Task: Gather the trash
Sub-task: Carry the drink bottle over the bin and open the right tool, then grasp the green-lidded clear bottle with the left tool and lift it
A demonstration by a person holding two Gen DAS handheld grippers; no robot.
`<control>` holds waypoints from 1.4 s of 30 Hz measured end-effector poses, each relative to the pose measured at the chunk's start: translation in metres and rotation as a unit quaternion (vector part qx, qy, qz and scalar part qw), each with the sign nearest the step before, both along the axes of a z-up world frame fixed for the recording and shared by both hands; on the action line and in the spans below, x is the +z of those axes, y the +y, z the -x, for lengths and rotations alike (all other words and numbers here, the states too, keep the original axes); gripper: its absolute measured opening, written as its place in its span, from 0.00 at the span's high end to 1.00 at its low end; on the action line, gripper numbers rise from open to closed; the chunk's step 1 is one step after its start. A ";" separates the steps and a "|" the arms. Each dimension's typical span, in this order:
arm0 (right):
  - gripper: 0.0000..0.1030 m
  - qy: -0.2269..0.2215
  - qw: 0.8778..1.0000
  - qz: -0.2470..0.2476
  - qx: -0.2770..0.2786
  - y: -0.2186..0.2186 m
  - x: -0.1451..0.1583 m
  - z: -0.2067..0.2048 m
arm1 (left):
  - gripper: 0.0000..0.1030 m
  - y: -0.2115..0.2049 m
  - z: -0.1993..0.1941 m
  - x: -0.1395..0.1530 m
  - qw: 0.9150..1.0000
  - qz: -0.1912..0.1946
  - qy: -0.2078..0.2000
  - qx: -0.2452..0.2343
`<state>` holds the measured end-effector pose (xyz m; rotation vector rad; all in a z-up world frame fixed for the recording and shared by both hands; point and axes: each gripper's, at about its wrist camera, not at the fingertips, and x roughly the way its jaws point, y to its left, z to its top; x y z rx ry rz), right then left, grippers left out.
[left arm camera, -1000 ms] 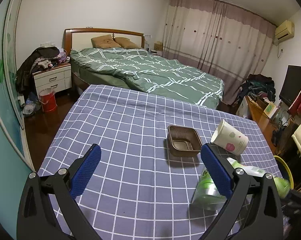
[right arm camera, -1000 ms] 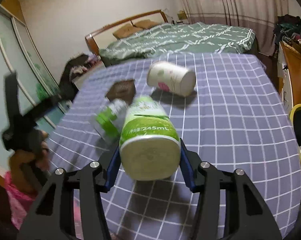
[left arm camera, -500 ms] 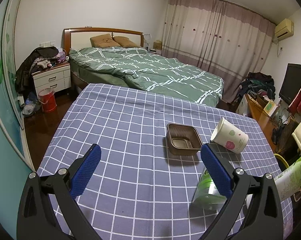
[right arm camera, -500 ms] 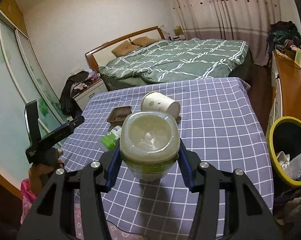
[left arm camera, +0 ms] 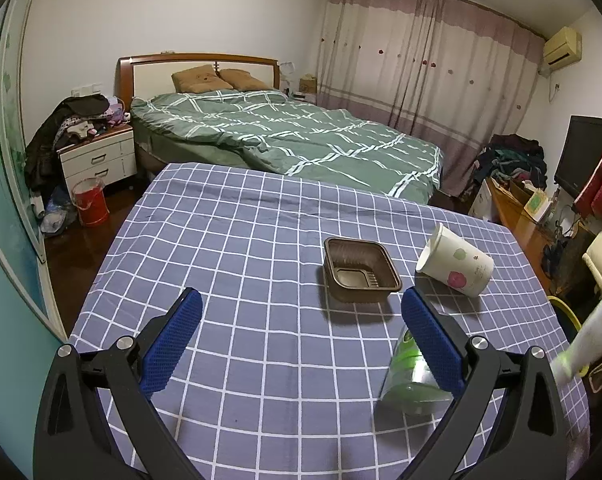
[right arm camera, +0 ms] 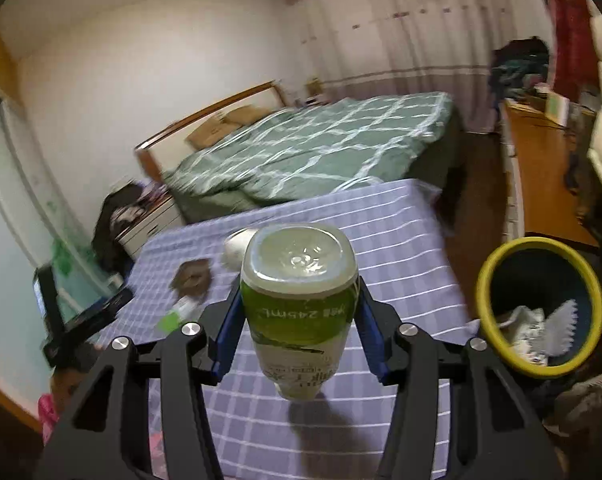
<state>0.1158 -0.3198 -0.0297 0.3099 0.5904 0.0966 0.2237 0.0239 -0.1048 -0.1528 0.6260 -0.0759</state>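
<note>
Since the earlier frame, we note the right hand-held gripper point(right arm camera: 297, 316), clamped on the green-labelled plastic bottle point(right arm camera: 299, 300), has swung toward the yellow-rimmed bin point(right arm camera: 501, 356) beside the worktop point(left arm camera: 241, 240) edge. Left hand-held gripper point(left arm camera: 301, 340) stands apart, empty. Remaining: white paper cup point(left arm camera: 455, 260), brown plastic tray point(left arm camera: 361, 270), second bottle point(left arm camera: 411, 376).

Bedroom: white walls point(left arm camera: 205, 12), drawn beige curtains point(left arm camera: 429, 60), green-quilted bed point(left arm camera: 293, 136), white nightstand point(left arm camera: 97, 160), dark wood floor point(left arm camera: 73, 248), air conditioner point(left arm camera: 561, 46) high up.
</note>
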 end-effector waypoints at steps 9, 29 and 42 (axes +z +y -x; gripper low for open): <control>0.52 -0.033 0.984 0.022 -0.173 -0.103 0.018 0.009 | 0.05 -0.009 0.000 0.000 1.000 0.002 -0.003 -0.025; 0.44 0.058 0.956 0.013 -0.287 -0.180 -0.060 -0.014 | 0.05 -0.051 0.003 -0.008 0.993 -0.014 0.003 -0.116; 0.39 0.013 0.985 0.017 -0.169 -0.076 -0.060 -0.046 | 0.05 -0.067 -0.011 -0.028 0.988 -0.027 0.045 -0.142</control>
